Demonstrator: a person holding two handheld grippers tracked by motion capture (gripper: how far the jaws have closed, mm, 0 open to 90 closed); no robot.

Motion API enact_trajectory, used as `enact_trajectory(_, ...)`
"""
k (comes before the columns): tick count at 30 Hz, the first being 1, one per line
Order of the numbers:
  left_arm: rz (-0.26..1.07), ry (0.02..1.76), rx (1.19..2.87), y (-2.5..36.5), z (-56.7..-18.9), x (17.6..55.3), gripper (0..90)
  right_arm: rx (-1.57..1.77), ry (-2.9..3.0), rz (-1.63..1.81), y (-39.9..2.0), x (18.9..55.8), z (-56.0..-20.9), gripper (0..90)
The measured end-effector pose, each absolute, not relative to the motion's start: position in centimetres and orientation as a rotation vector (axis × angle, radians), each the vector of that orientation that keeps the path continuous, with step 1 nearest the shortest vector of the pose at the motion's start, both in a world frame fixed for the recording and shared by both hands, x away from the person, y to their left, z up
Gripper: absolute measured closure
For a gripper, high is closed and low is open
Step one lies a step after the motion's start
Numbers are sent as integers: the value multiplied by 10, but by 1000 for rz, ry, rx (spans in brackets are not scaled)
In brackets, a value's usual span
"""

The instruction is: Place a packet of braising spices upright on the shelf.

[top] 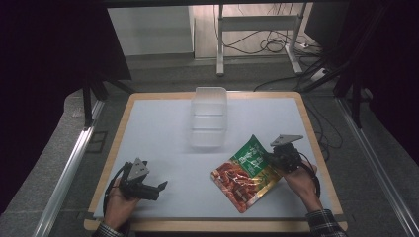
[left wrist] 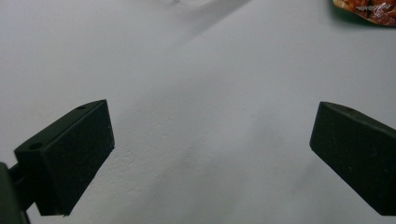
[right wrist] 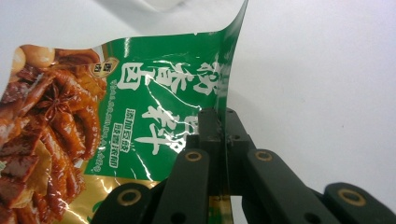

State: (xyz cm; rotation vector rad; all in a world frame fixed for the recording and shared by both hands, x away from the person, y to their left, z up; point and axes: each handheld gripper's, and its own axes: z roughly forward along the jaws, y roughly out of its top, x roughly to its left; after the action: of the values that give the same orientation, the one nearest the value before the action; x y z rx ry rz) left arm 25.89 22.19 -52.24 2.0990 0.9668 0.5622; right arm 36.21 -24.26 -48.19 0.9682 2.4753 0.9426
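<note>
Food pouch [top: 248, 174] is the thing to watch, and every place here is told from it. From the high view it lies on the white bench [top: 158, 133], with its long side running slantwise, from the near middle up toward the far right. The right gripper [top: 276, 159] sits at the pouch's far right edge, touching it. The left gripper [top: 157, 187] is well apart, off to the pouch's left. So the right hand is the near one. A clear plastic tub [top: 209, 116] stands just beyond the pouch, near its green top corner.

In the left gripper view, the left gripper [left wrist: 212, 140] has its jaws spread wide, with bare bench between them. Nothing is held. A small corner of the pouch [left wrist: 366, 9] peeks in at the top right.

In the right gripper view, the right gripper [right wrist: 218, 122] has its jaws pressed together on the green edge of the pouch [right wrist: 154, 102]. That edge stands up thin between the two black jaws. The picture side of the pouch spreads away to the left of the pinch.

I think the tub is where the pouch goes next, so the pouch has to be lifted and carried up and a little left.
</note>
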Motion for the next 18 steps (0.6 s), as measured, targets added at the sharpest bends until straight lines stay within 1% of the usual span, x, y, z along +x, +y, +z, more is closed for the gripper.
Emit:
enact_trajectory(7,564,970,2082,223,-522,259,0,968,2448,1027,-245,355,-465,888)
enact_trajectory(14,564,970,2061,225,-520,258,0,936,2419,1051,-240,347,-452,888)
enact_trajectory(18,563,972,2055,225,-520,258,0,952,2413,1122,-238,343,-439,888)
